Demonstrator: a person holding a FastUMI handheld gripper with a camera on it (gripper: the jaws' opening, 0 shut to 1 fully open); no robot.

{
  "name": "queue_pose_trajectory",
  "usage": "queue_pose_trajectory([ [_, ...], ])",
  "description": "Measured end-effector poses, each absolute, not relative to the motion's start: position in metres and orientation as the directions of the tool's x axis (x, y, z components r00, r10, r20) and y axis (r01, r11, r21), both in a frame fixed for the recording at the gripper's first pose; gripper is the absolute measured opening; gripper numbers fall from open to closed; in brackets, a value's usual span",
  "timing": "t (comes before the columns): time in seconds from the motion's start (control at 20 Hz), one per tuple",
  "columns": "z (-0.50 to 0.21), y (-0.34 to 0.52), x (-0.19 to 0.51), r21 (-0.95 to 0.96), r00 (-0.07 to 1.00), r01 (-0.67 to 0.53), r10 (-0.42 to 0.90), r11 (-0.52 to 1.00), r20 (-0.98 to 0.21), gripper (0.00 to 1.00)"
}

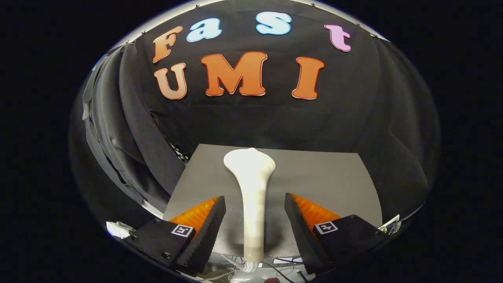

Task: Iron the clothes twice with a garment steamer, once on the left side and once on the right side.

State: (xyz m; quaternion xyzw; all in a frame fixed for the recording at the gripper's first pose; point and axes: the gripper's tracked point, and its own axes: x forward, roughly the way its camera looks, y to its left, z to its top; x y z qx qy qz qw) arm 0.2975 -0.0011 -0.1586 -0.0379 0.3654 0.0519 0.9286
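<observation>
Garment steamer lies on grey table, handle between spread fingers, head pointing straight ahead. Fingers released, clear of handle both sides.

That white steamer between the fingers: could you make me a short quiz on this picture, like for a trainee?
1. True or false: the gripper is shut on the garment steamer.
2. The steamer's wide head points: A) toward the fingers B) away from them, toward the booth wall.
3. Fill in: the steamer lies on a ____ board.

Key: 1 false, the fingers stand apart from its handle; 2 B; 3 grey.
</observation>
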Motion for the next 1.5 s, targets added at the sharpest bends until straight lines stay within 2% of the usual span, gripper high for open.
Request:
queue_pose_trajectory([
  [0.65,-0.220,-0.009,0.315,0.060,0.544,-0.093,0.101,0.994,-0.833,0.98],
  [0.95,-0.231,-0.006,0.316,0.079,0.487,-0.084,0.110,0.993,-0.866,0.76],
  [1.2,-0.238,-0.002,0.315,0.109,0.449,-0.034,0.113,0.993,-0.886,0.64],
  [1.25,-0.240,-0.001,0.317,0.104,0.449,-0.020,0.102,0.994,-0.888,0.52],
  [1.5,-0.237,-0.013,0.315,0.054,0.463,0.023,0.037,0.998,-0.886,0.46],
])
